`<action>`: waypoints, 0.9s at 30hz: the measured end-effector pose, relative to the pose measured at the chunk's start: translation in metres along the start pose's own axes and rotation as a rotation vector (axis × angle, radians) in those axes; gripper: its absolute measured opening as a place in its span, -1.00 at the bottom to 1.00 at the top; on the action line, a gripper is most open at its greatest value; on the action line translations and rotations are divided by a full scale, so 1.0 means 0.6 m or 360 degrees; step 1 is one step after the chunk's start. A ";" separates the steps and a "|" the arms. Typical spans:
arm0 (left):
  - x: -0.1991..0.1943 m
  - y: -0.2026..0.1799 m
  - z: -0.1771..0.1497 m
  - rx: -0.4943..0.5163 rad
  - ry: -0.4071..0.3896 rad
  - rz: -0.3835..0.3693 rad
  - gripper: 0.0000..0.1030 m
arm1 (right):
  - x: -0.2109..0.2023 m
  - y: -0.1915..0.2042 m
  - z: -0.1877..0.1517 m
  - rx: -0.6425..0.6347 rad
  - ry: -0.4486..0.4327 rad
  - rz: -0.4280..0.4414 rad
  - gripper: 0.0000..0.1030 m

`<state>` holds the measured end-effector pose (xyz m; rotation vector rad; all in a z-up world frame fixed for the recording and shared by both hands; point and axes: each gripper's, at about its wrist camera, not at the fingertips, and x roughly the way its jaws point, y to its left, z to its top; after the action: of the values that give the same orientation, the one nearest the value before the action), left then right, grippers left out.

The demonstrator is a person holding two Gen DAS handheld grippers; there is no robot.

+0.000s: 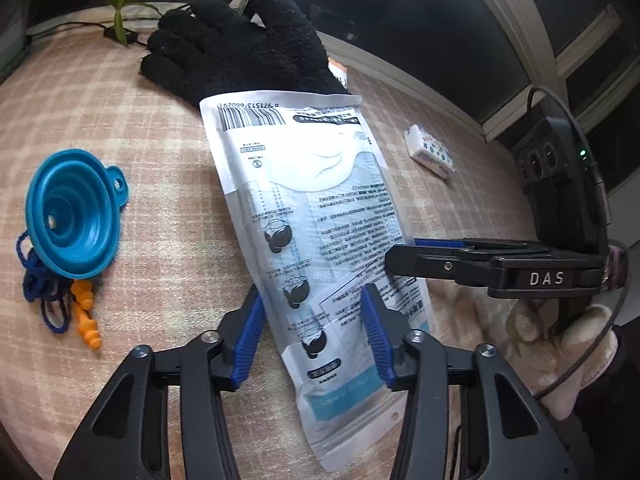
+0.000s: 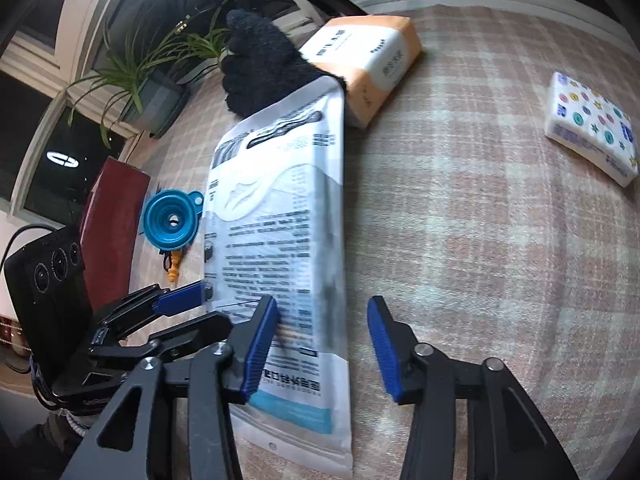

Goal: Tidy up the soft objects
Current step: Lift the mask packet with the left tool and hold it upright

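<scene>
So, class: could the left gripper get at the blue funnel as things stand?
Probably yes. The left gripper is open over the mask packet, holding nothing, and the blue funnel sits uncovered on the cloth to its left.

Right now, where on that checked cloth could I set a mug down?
Open cloth lies between the mask packet and the patterned tissue pack. A smaller patch separates packet and blue funnel. It is crowded around the black glove, orange tissue pack and earplugs.
</scene>
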<state>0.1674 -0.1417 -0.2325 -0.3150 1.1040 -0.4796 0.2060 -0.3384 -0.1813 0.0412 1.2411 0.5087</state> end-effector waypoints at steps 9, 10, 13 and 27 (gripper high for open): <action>0.004 -0.017 0.004 0.0050 -0.0003 0.0064 -0.32 | -0.002 0.032 0.000 -0.0068 0.0003 -0.0081 -0.28; 0.003 -0.017 0.004 0.0048 -0.0006 0.0064 -0.32 | -0.003 0.033 0.000 -0.0069 -0.0001 -0.0085 -0.28; -0.002 -0.017 0.005 0.0038 -0.0017 0.0060 -0.32 | -0.012 0.043 -0.003 -0.0085 -0.0016 -0.0098 -0.28; -0.078 -0.024 -0.007 0.0022 -0.0128 0.0092 -0.32 | -0.055 0.107 -0.017 -0.0129 -0.0063 -0.0117 -0.28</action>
<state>0.1433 -0.1300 -0.1914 -0.2872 1.0283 -0.4196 0.1667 -0.2970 -0.1359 -0.0626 1.1779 0.4914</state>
